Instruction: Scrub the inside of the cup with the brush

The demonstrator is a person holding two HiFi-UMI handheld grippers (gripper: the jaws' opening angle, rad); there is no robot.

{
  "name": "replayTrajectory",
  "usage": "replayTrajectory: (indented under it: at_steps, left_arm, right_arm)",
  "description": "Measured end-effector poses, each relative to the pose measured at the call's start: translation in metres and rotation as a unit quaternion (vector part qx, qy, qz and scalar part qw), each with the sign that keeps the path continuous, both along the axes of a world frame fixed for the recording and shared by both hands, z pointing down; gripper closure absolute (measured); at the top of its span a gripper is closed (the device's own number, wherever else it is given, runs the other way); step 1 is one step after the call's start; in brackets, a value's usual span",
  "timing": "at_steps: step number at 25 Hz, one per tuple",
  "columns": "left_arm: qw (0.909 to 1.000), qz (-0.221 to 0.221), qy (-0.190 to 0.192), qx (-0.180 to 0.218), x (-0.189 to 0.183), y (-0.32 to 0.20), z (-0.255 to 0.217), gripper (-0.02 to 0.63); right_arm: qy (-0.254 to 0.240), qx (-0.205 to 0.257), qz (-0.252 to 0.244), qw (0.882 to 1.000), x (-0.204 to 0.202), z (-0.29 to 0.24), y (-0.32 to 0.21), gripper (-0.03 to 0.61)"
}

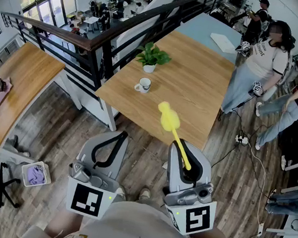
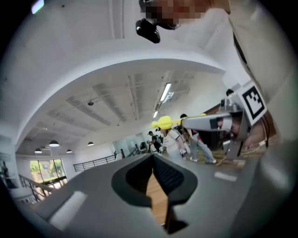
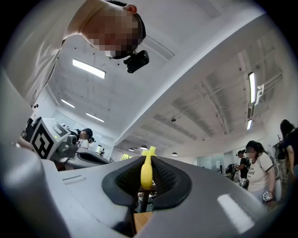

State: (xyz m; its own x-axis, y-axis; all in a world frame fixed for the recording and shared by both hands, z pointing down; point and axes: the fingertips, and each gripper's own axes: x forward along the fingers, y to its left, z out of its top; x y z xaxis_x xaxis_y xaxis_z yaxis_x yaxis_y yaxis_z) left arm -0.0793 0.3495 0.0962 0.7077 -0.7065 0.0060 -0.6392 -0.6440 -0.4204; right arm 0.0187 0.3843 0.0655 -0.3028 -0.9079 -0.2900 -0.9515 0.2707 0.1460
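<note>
The right claw (image 1: 185, 167) clamped the yellow brush (image 1: 169, 119) by its handle, head forward, ready for the cup (image 1: 143, 85). The left claw (image 1: 105, 147) was closed and empty.

Grey left claw (image 1: 121, 135) and right claw (image 1: 181, 143), black inner pads (image 1: 105, 147), black-and-white marker cubes (image 1: 85, 200), beige shirt (image 1: 146, 231)

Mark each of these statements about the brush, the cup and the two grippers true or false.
1. The right gripper clamps the yellow brush by its handle. True.
2. The left gripper holds the white cup. False: its jaws are shut on nothing, and the cup stands on the wooden table.
3. The brush head is inside the cup. False: it is in the air, apart from the cup.
4. A potted plant stands on the table near the cup. True.
</note>
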Motion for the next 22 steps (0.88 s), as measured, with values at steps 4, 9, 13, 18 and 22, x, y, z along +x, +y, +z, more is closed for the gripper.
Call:
replayTrajectory:
  at_steps: [4,9,13,18,22]
  left_arm:
    - [0.9999,0.014,-0.004,0.006,0.006,0.002,0.002,0.612]
    - [0.9999,0.012,0.007,-0.008,0.007,0.001,0.001,0.612]
    - [0.9985,-0.013,0.019,-0.050,0.005,-0.004,0.014,0.612]
    - [0.9967,-0.021,0.030,-0.073,0.011,-0.003,0.022,0.612]
    - [0.9967,-0.022,0.031,-0.072,0.022,-0.004,0.021,0.612]
  right_arm:
    - [-0.006,-0.005,-0.002,1.000,-0.002,0.004,0.000,0.545]
    - [-0.011,-0.008,0.001,1.000,0.003,0.002,-0.001,0.545]
    - [-0.008,-0.014,0.001,1.000,0.007,0.005,-0.003,0.545]
    - [-0.011,-0.026,-0.004,1.000,0.012,0.013,-0.003,0.545]
    - [-0.012,-0.037,-0.007,0.999,0.020,0.016,-0.007,0.545]
